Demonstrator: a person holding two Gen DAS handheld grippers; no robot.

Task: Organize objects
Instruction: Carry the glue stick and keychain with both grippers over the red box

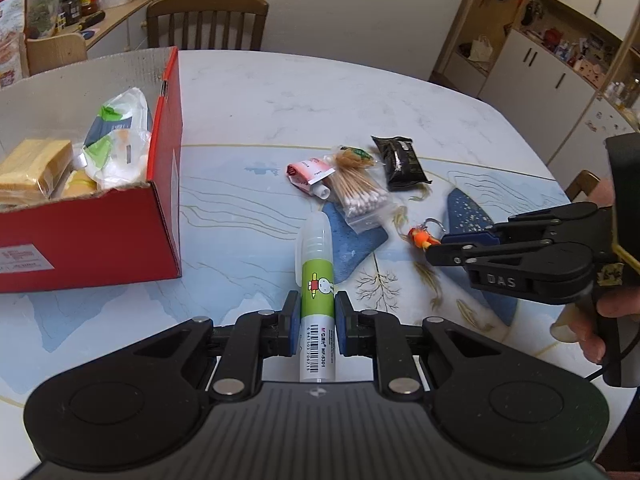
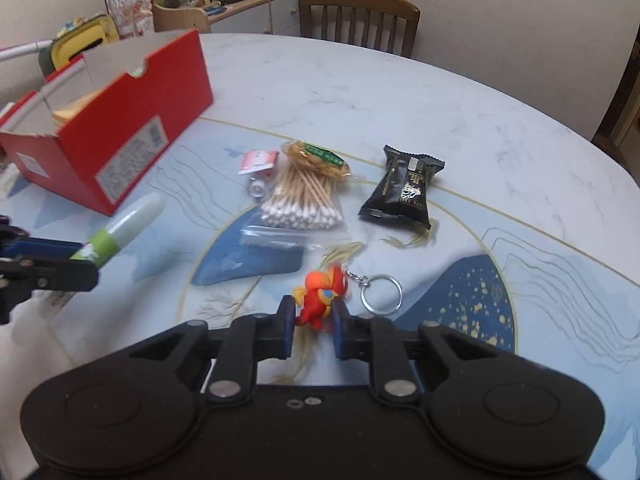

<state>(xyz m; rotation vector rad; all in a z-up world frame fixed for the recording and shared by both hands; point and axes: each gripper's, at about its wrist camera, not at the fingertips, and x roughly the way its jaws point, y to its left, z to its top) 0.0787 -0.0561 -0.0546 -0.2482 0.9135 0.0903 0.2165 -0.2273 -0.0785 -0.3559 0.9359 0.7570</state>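
The left gripper (image 1: 316, 312) is squeezed tight on a glue stick (image 1: 316, 280). The glue stick has a green label with a little bunny on it and a clear cap. Its cap end points away from the gripper, toward the red box (image 1: 160, 216).

The red box sits on the table (image 1: 360, 92) and is open at the top. Inside it are a yellow sponge (image 1: 36, 168) and a white and green packet (image 1: 116, 136).

The right gripper (image 2: 314, 312) has its 2 blue pads on the sides of a little orange and red toy keychain (image 2: 318, 296). The pads look like they are touching the toy. No earlier picture shows them moving. The toy's silver ring (image 2: 380, 292) lies on the table just beside the gripper, on the side away from the red box.

More things lie on the table, farther from the red box than the glue stick is. A clear bag of cotton swabs (image 2: 304, 200) is near the middle. A small pink and white tube (image 2: 260, 164) pokes out from under it, on the side toward the red box. A black snack packet (image 2: 404, 188) lies on the other side of the bag, away from the red box.

A brown chair (image 2: 360, 20) stands at the far edge of the table, past the red box.
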